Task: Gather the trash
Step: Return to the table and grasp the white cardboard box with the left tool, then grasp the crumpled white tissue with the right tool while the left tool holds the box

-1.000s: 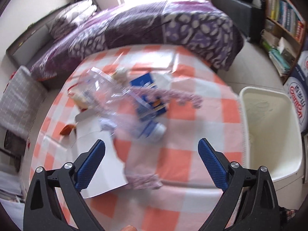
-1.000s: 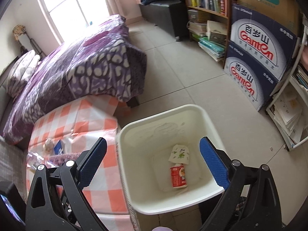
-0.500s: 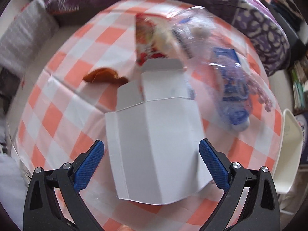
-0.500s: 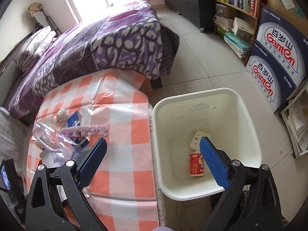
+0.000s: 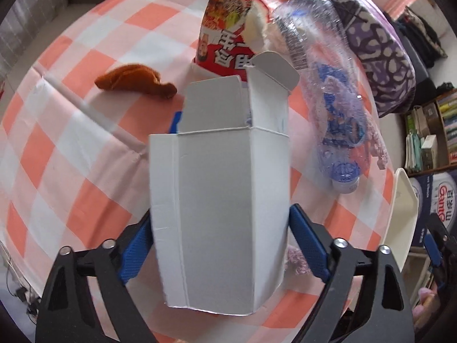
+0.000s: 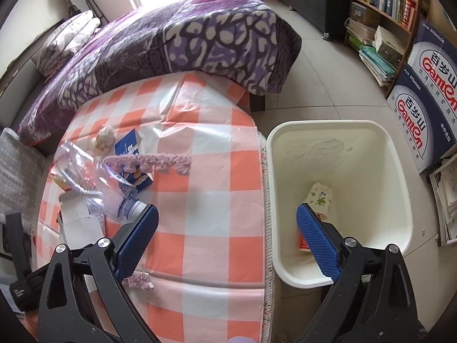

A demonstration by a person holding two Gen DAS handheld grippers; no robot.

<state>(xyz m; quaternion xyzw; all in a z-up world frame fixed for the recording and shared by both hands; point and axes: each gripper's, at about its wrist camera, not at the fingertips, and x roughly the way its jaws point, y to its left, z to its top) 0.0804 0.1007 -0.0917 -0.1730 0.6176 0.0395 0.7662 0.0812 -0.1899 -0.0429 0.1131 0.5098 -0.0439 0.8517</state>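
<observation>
A flattened white cardboard box (image 5: pixel 220 200) lies on the orange-checked table (image 5: pixel 71 131), flaps open at its far end. My left gripper (image 5: pixel 220 245) is open with one blue finger on each side of the box, close to its edges. Behind the box are a red noodle cup (image 5: pixel 225 40), a clear plastic bottle (image 5: pixel 334 108) and a brown peel (image 5: pixel 134 83). My right gripper (image 6: pixel 227 240) is open and empty above the gap between table and white bin (image 6: pixel 400 154). The bin holds a paper cup (image 6: pixel 320 197) and a red can (image 6: pixel 302 240).
A purple knitted strip (image 6: pixel 151 161), a blue carton (image 6: pixel 128 148) and a crumpled tissue (image 6: pixel 104 138) lie on the table. A purple-covered bed (image 6: pixel 185 37) stands behind it. Printed boxes (image 6: pixel 422 97) and a bookshelf (image 6: pixel 382 3) stand right of the bin.
My left gripper swung left and dropped down over the white box, which now sits between its fingers. My right gripper moved from over the bin toward the table edge.
</observation>
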